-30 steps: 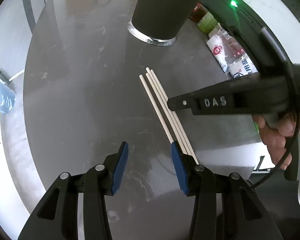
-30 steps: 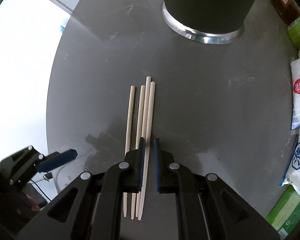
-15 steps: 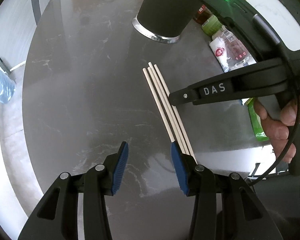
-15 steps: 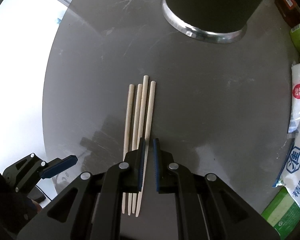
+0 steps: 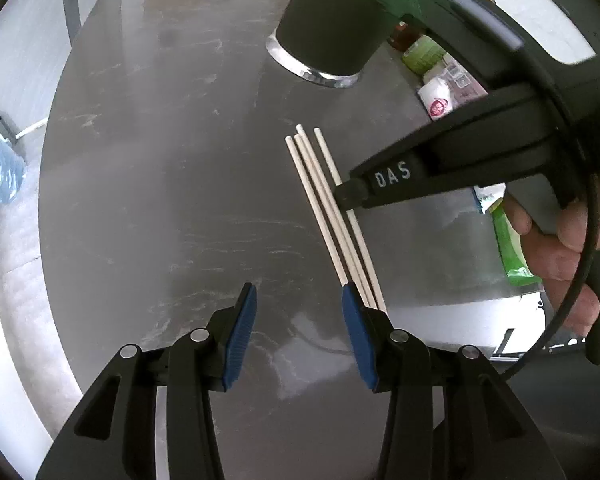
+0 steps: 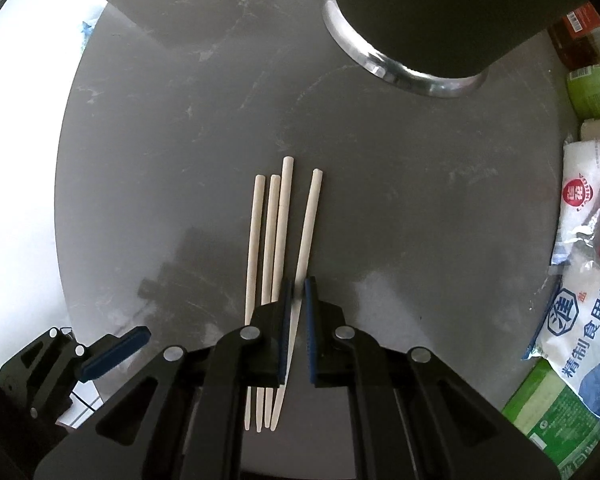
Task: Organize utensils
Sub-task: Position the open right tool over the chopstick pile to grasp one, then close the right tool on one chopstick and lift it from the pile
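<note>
Several pale wooden chopsticks [image 6: 268, 240] lie side by side on the round grey table [image 6: 160, 160]. My right gripper [image 6: 297, 284] points straight down over their near half, and its jaws are closing on the rightmost chopstick [image 6: 310, 220], which sits between the blue pads and angles away from the rest. In the left wrist view the same gripper [image 5: 342, 200] reaches in from the right across the chopsticks [image 5: 324, 208]. My left gripper [image 5: 298, 292] hovers open near their pointed ends with nothing between its fingers. A black cylindrical holder [image 6: 440, 20] with a chrome base stands behind.
Salt bags [image 6: 580, 300] and green boxes [image 6: 552, 412] crowd the table's right side. The table's curved edge runs close on the left, with bright floor and a plastic bottle [image 5: 0, 172] beyond it. A hand [image 5: 560, 264] holds the right gripper's handle.
The right gripper's jaws have narrowed onto the rightmost chopstick, whose far end has swung apart from the others. The left gripper has stayed in place and open.
</note>
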`<action>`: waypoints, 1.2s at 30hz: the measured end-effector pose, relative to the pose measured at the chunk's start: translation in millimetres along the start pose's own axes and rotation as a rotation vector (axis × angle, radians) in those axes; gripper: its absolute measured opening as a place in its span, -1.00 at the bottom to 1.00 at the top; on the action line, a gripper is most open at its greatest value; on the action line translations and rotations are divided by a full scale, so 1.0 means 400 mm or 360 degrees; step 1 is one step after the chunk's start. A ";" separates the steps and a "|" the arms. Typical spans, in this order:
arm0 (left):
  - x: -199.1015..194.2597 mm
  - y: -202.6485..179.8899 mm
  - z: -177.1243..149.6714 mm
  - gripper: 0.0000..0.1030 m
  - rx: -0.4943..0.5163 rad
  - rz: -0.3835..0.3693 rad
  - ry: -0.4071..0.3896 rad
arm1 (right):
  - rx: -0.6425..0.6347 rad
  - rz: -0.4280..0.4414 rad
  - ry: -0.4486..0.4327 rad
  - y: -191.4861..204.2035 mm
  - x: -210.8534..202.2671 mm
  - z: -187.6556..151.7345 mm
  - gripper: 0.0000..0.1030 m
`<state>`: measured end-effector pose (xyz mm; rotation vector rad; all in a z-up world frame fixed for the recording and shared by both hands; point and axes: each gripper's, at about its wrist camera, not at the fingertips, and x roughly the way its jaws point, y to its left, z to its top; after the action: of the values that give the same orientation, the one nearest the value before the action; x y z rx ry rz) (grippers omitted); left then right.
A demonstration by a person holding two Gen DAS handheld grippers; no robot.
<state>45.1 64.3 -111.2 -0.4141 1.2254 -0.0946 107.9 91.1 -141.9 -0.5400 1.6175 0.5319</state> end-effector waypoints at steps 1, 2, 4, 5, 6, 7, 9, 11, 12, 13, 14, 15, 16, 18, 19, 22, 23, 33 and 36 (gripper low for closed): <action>0.002 0.001 0.001 -0.17 -0.0005 0.0000 0.0003 | -0.0021 -0.0019 0.0000 0.010 0.001 0.003 -0.90; 0.003 0.002 -0.001 -0.17 -0.0006 0.0003 0.0003 | -0.0032 -0.0021 0.0004 0.016 0.001 0.008 -0.89; 0.002 0.003 0.002 -0.17 -0.0011 0.0012 0.0006 | -0.0018 0.0018 0.0010 0.010 0.001 0.013 -0.89; 0.001 0.002 0.002 -0.17 -0.0016 0.0016 0.0008 | -0.0013 0.0049 0.0009 0.010 0.002 0.014 -0.89; -0.001 0.001 0.004 -0.17 -0.0028 0.0013 0.0015 | -0.0002 0.0071 0.0004 0.002 0.002 0.013 -0.90; -0.001 -0.001 0.006 -0.17 -0.0036 0.0007 0.0020 | 0.0010 0.0078 0.0001 -0.011 0.003 0.011 -0.90; 0.000 -0.005 0.016 -0.17 -0.0048 0.0011 0.0034 | 0.0042 0.0136 -0.0001 -0.043 0.006 0.001 -0.89; 0.004 -0.008 0.029 -0.17 -0.0066 0.0025 0.0058 | 0.0078 0.0190 -0.0024 -0.071 -0.002 -0.015 -0.89; 0.006 -0.009 0.039 -0.17 -0.0072 0.0035 0.0067 | 0.0099 0.0231 -0.0042 -0.087 -0.009 -0.024 -0.89; 0.007 -0.006 0.048 -0.17 -0.0087 0.0044 0.0078 | 0.0109 0.0263 -0.0058 -0.098 -0.016 -0.033 -0.89; 0.015 -0.004 0.060 -0.17 -0.0110 0.0054 0.0101 | 0.0116 0.0304 -0.0081 -0.108 -0.027 -0.043 -0.89; 0.022 -0.003 0.073 -0.17 -0.0137 0.0066 0.0132 | 0.0120 0.0331 -0.0097 -0.116 -0.035 -0.050 -0.89; 0.024 -0.004 0.080 -0.17 -0.0152 0.0071 0.0151 | 0.0128 0.0367 -0.0116 -0.126 -0.044 -0.062 -0.89; 0.036 -0.005 0.104 -0.17 -0.0210 0.0088 0.0195 | 0.0135 0.0449 -0.0147 -0.141 -0.057 -0.086 -0.89; 0.039 -0.006 0.113 -0.17 -0.0235 0.0091 0.0213 | 0.0135 0.0485 -0.0157 -0.146 -0.061 -0.097 -0.89; 0.058 -0.021 0.138 -0.17 -0.0283 0.0123 0.0283 | 0.0133 0.0577 -0.0188 -0.157 -0.060 -0.132 -0.89; 0.067 -0.021 0.141 -0.17 -0.0318 0.0136 0.0309 | 0.0142 0.0608 -0.0198 -0.165 -0.058 -0.140 -0.89; 0.117 -0.043 0.172 -0.21 -0.0414 0.0340 0.0390 | 0.0145 0.0792 -0.0230 -0.262 -0.040 -0.151 -0.89; 0.116 -0.054 0.173 -0.21 -0.0406 0.0405 0.0370 | 0.0120 0.0807 -0.0237 -0.278 -0.045 -0.159 -0.89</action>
<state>128.2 48.9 -126.0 -0.4734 1.5173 0.2401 129.8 -34.8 -120.8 -0.0235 1.6223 0.8596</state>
